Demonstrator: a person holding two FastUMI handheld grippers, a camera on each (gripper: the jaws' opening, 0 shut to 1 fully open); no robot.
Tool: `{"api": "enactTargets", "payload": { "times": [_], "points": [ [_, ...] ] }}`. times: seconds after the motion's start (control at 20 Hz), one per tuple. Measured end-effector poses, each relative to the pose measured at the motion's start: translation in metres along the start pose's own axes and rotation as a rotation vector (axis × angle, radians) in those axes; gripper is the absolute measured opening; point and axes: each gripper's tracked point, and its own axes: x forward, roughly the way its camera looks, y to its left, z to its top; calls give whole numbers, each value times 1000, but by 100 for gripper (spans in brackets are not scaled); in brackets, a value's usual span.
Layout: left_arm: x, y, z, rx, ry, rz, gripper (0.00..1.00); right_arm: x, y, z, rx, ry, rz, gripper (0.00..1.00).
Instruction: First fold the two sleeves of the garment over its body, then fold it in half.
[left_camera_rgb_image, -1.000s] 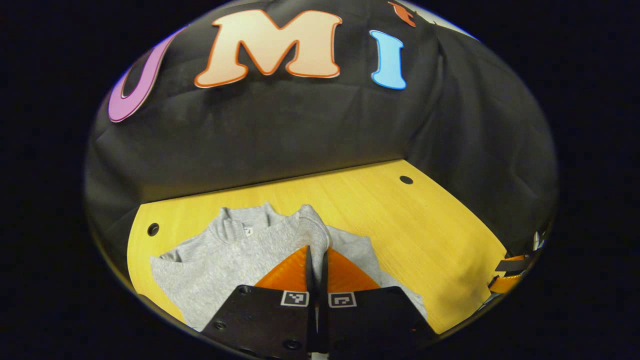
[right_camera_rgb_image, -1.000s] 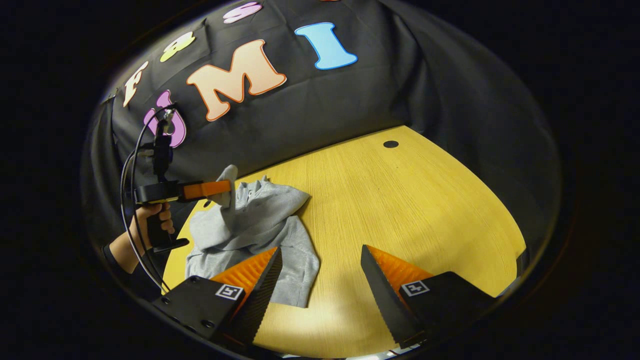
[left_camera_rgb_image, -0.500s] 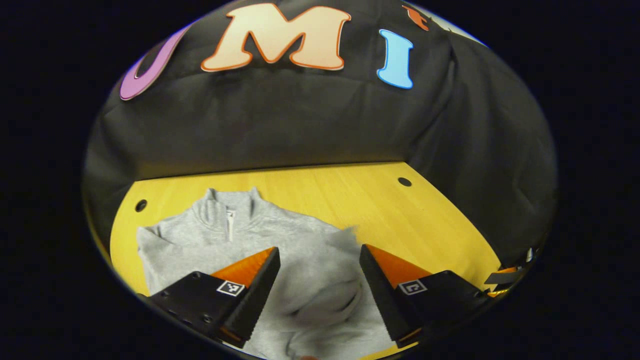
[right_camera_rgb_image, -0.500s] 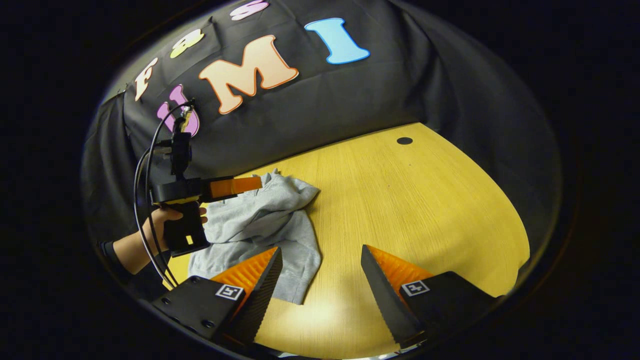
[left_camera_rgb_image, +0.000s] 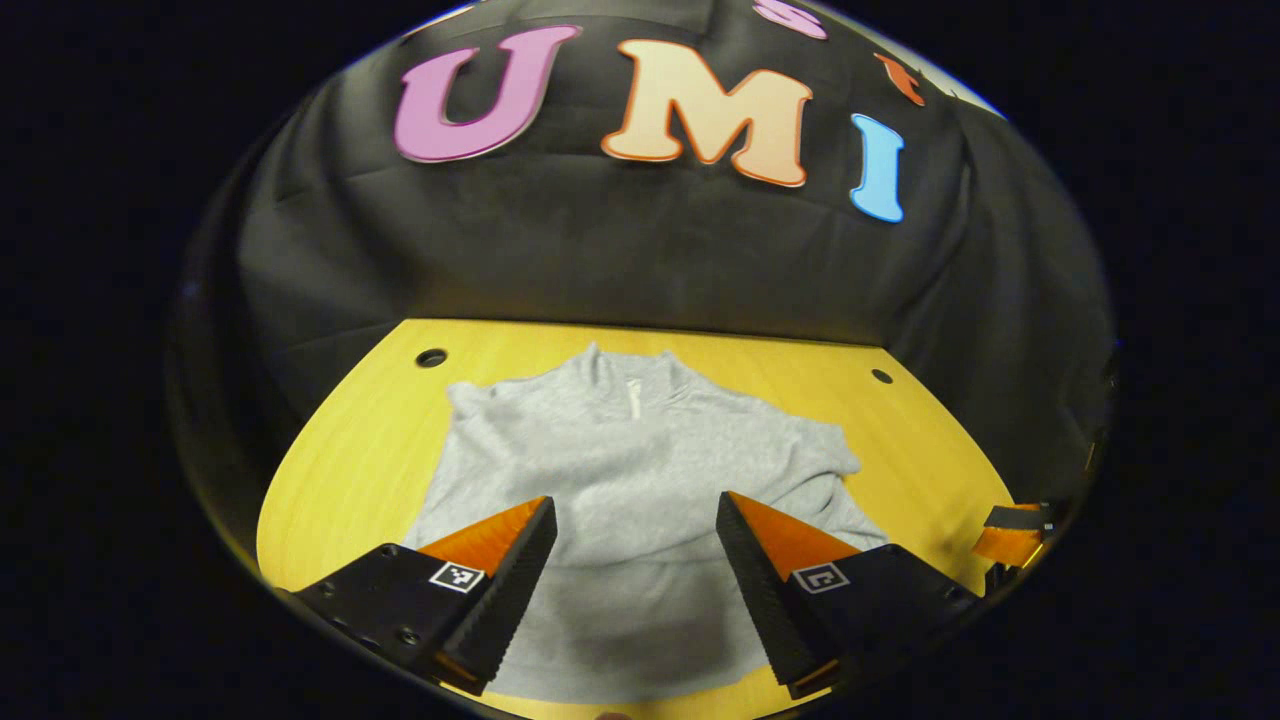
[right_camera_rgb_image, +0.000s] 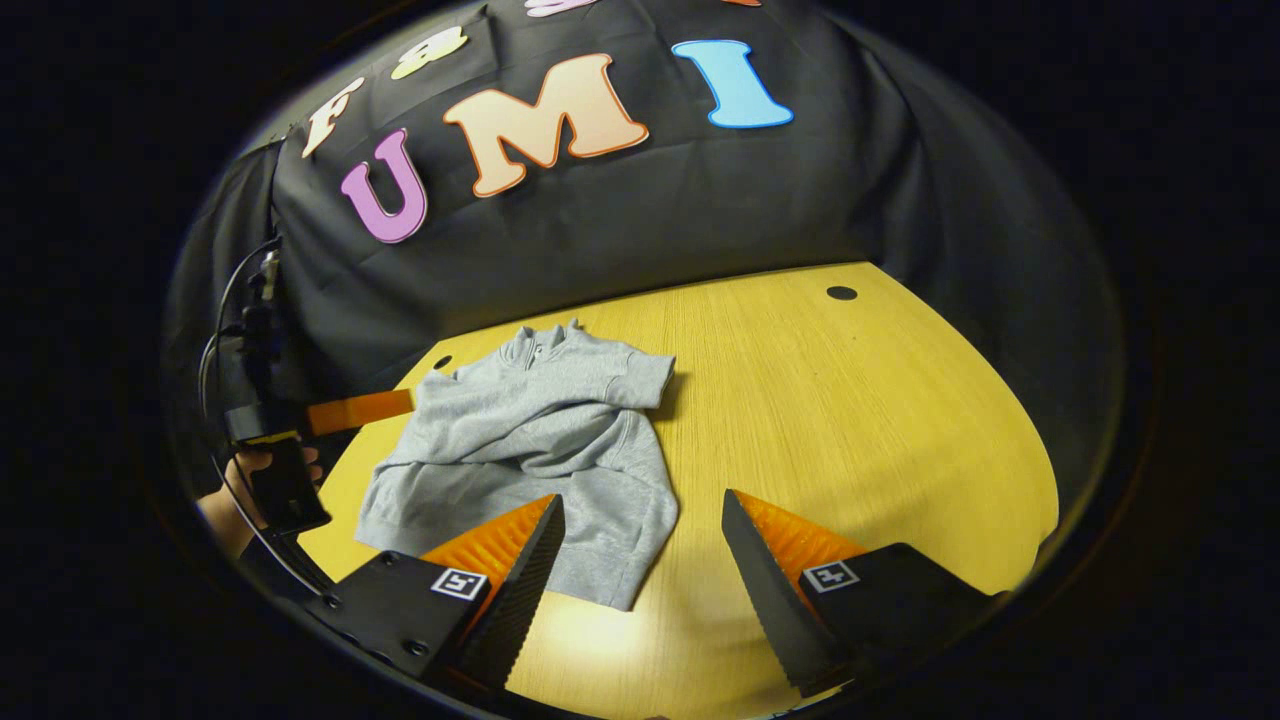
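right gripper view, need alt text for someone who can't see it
A grey sweatshirt lies on a yellow wooden table, sleeves folded across its body. The right gripper hangs open near it, and the left gripper, in a hand, sits at the table's left edge.

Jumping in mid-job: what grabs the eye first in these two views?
The grey sweatshirt stands out, lying on the yellow wooden table with its collar toward the black cloth wall and a sleeve folded across its body. In the left gripper view, the left tool hangs open over the sweatshirt's lower half. The right tool is open too, near the hem corner.
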Motion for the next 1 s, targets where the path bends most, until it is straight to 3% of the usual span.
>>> {"api": "enactTargets", "payload": {
  "times": [0.35, 0.4, 0.6, 0.7, 0.85, 1.0],
  "points": [
    [-63, 95, -81, -41, 85, 148, 95, 15, 12, -29, -31, 45, -52, 95],
    [-69, 102, -91, -51, 97, 162, 95, 16, 13, -33, -33, 54, -57, 99],
    [-72, 111, -137, -78, 161, 189, 95, 24, 16, -55, -68, 104, -71, 95],
    [-72, 112, -157, -85, 185, 197, 96, 31, 19, -66, -99, 119, -85, 99],
    [-71, 111, -173, -70, 215, 212, 96, 39, 23, -77, -129, 150, -91, 95],
    [-66, 108, -170, -65, 181, 213, 96, 47, 28, -81, -165, 193, -116, 99]
  ]
}}
